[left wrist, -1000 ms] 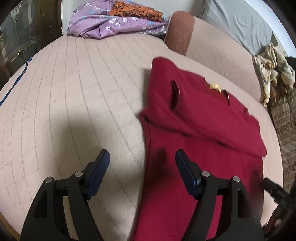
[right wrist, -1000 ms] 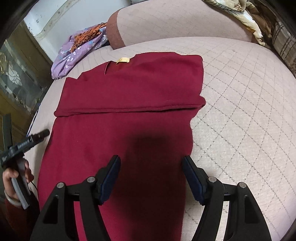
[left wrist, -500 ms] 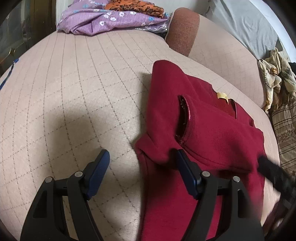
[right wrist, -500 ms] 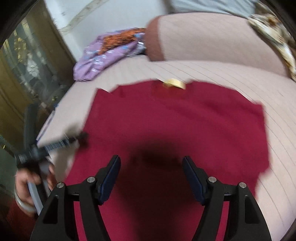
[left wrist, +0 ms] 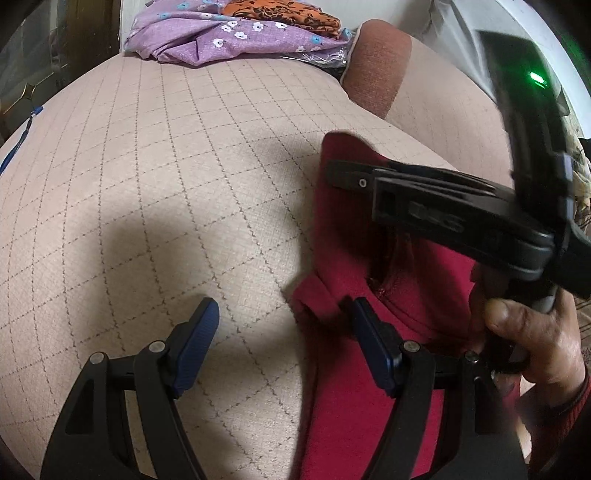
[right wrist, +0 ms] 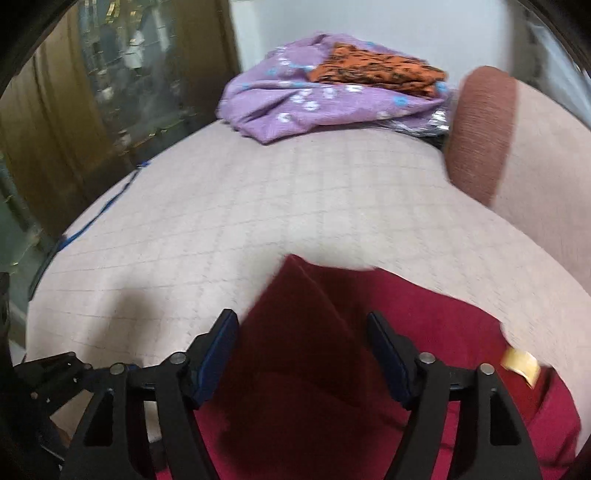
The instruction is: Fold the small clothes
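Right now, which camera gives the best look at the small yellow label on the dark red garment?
The right wrist view. There the small yellow label lies in plain sight on the dark red garment, to the right of the right tongs, though slightly blurred. In the left wrist view the label cannot be seen; the other handheld gripper covers that part of the garment.

A beige quilted bed (left wrist: 155,177) with a diamond stitch pattern is filling most of both views. A rust-brown bolster (right wrist: 480,133) is lying at its far end beside a pale cushion (left wrist: 443,96). A glass-fronted wooden cabinet (right wrist: 92,92) is standing to the left, against a white wall (right wrist: 369,18).
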A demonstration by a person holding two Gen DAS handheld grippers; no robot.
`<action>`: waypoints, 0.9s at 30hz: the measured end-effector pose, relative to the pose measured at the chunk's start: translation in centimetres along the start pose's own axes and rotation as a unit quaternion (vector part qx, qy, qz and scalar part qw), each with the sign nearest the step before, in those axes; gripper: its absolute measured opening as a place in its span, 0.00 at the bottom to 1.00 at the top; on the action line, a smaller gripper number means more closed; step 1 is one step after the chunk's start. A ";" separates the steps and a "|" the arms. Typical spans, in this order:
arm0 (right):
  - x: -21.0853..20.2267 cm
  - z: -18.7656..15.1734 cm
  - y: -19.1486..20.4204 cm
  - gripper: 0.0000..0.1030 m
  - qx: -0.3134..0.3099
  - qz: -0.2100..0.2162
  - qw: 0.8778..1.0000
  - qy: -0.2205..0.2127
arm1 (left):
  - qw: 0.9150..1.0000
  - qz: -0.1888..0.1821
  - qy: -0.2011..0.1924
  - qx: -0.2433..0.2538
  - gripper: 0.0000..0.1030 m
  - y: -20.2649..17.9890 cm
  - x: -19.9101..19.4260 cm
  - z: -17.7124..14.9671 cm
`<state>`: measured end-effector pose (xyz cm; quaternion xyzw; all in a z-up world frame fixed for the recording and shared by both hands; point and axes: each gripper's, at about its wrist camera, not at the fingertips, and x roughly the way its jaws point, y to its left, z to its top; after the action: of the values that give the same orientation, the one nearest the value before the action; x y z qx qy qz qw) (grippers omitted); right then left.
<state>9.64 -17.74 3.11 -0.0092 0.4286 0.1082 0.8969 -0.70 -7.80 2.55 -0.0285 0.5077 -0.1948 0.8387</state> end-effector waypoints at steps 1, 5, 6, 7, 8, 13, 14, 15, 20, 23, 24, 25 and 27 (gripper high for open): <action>0.6 0.1 0.3 0.27 -0.009 0.000 1.000 0.012 | 1.000 0.001 0.000 0.000 0.71 0.0 0.0 0.0; 2.5 0.5 0.3 0.11 0.007 -0.017 1.000 0.016 | 1.000 0.004 -0.002 -0.001 0.72 0.0 0.2 0.1; 3.2 0.6 0.0 0.11 0.023 -0.021 0.999 0.020 | 1.000 0.004 -0.002 0.000 0.72 0.1 0.2 0.1; 3.7 0.6 -0.4 0.11 0.040 -0.019 0.999 0.023 | 1.000 0.003 -0.003 0.001 0.72 0.1 0.2 0.1; 3.8 0.6 -0.4 0.11 0.050 -0.019 0.998 0.014 | 1.000 0.004 -0.004 0.003 0.72 0.1 0.2 0.1; -0.2 0.1 -1.0 0.22 0.073 0.008 0.997 -0.009 | 1.000 0.003 -0.001 -0.004 0.72 0.3 0.0 0.2; -1.9 -0.7 -1.4 0.31 0.083 0.013 0.996 -0.019 | 1.000 0.003 -0.001 -0.006 0.72 0.4 0.0 0.2; -3.4 -1.6 -1.6 0.39 0.087 0.016 0.996 -0.029 | 1.000 0.003 -0.001 -0.010 0.72 0.4 0.0 0.3; -5.6 -5.7 -1.6 0.38 0.081 -0.007 0.997 -0.014 | 1.000 0.014 -0.005 -0.010 0.72 0.2 -0.1 0.2; -3.3 -6.8 -2.0 0.34 0.099 -0.026 0.995 0.007 | 1.000 0.022 -0.009 -0.004 0.72 0.1 -0.1 0.1; -3.0 -7.0 -2.2 0.34 0.104 -0.027 0.994 0.000 | 1.000 0.024 -0.012 -0.002 0.72 0.0 -0.2 0.0; -3.0 -7.1 -2.4 0.34 0.106 -0.030 0.994 -0.007 | 1.000 0.026 -0.014 0.000 0.72 0.0 -0.2 0.0; -3.7 -6.9 -1.9 0.35 0.108 -0.036 0.994 -0.002 | 0.999 0.033 -0.020 0.005 0.72 -0.1 -0.5 -0.1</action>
<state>2.43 -21.02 1.47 0.0723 0.4355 0.0291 0.8968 -0.98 -7.67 2.94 -0.0113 0.4906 -0.1688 0.8548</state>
